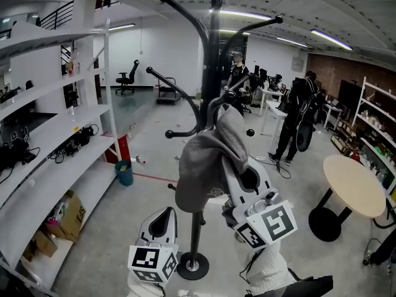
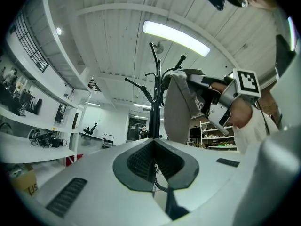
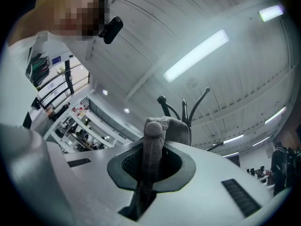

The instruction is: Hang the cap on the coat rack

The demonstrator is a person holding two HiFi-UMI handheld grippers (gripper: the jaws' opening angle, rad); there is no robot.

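A black coat rack point(image 1: 212, 54) with curved hook arms stands in the middle of the head view. A grey cap point(image 1: 207, 159) hangs beside its pole, its top up against a lower hook arm. My right gripper point(image 1: 241, 169) is shut on the cap from the right. In the right gripper view the grey fabric point(image 3: 153, 145) runs between the jaws of this gripper point(image 3: 151, 168), with the rack's hooks point(image 3: 184, 108) behind. My left gripper point(image 1: 164, 218) is lower left, near the pole, shut and empty point(image 2: 154, 161). From it I see the cap point(image 2: 178, 107) and the rack point(image 2: 153, 69).
White shelving point(image 1: 55, 135) with cables and cardboard boxes point(image 1: 71, 215) lines the left side. A round beige table point(image 1: 352, 184) stands at the right. People point(image 1: 297, 116) stand at the back right. A teal bin point(image 1: 124, 172) sits by the shelves. The rack's round base point(image 1: 193, 265) rests on the floor.
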